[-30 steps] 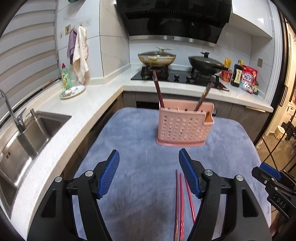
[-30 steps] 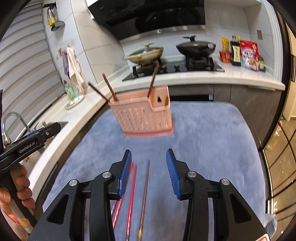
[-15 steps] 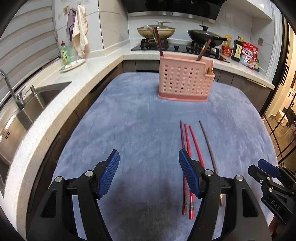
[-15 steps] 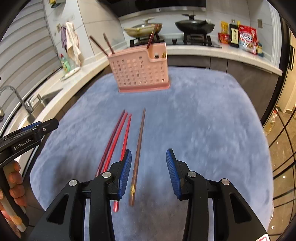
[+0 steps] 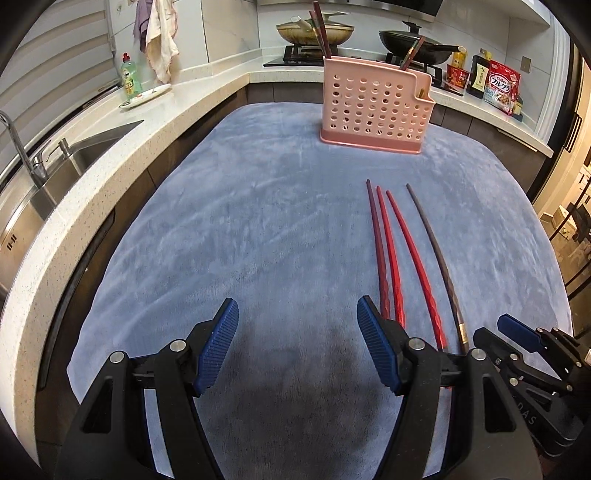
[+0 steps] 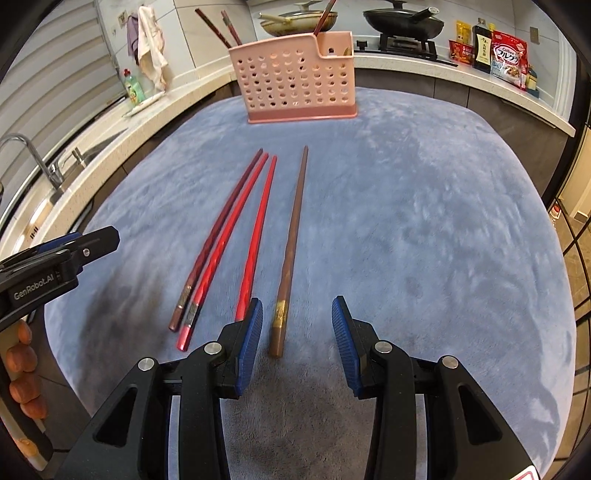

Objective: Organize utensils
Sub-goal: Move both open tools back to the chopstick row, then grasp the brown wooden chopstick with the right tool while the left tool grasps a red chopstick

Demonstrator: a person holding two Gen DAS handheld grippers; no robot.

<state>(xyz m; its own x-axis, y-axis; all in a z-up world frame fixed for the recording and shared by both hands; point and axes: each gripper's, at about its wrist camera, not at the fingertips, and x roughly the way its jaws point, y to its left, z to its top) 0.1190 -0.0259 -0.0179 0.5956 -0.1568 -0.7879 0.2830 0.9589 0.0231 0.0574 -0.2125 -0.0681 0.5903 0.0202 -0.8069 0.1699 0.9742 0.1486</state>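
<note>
Several chopsticks lie side by side on the blue-grey cloth (image 5: 258,221): three red ones (image 6: 221,243) (image 5: 391,251) and one brown chopstick (image 6: 291,236) (image 5: 436,254). A pink perforated holder (image 5: 375,107) (image 6: 295,77) stands at the far end with a few chopsticks upright in it. My left gripper (image 5: 297,347) hovers open over bare cloth, left of the red chopsticks. My right gripper (image 6: 297,336) is open low over the cloth. The thick end of the brown chopstick lies just ahead between its fingers, untouched. A red chopstick's end is hidden behind its left finger (image 6: 251,332).
A white counter (image 5: 110,147) with a sink (image 5: 55,173) and tap runs along the left. A stove with pans (image 5: 314,31) and food packets (image 5: 498,86) sits behind the holder. A person's fingers (image 6: 22,354) grip the left tool's handle. The cloth's right edge drops off.
Both grippers have come down and tilted toward the cloth. The holder has moved up in each view and the loose chopsticks now lie fully in sight. The jaws kept their width.
</note>
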